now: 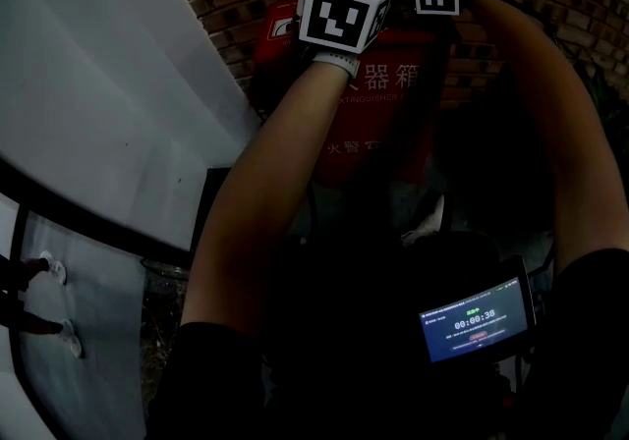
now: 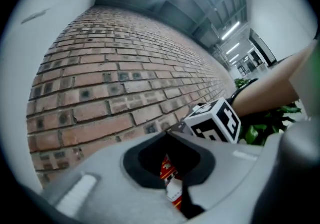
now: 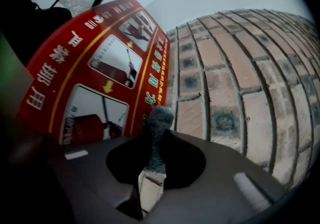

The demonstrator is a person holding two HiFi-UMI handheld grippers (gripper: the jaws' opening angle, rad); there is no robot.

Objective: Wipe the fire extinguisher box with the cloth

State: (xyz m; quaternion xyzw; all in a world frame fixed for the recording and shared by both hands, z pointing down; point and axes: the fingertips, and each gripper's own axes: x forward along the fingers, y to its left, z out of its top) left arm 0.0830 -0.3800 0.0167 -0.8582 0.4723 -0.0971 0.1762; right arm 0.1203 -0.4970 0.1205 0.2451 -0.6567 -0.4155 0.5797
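The right gripper [image 3: 156, 154] pinches a bunched grey cloth [image 3: 160, 120], seemingly soft and light, beside the rigid red fire extinguisher box [image 3: 100, 63]. The left gripper [image 2: 172, 170] is closed and appears empty.

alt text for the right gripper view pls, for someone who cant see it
The right claw is shut on a grey cloth, whose bunched end pokes up between its jaws. Behind it, on the picture's left, is a red fire extinguisher box with pictured instruction panels; a brick wall fills the picture's right.
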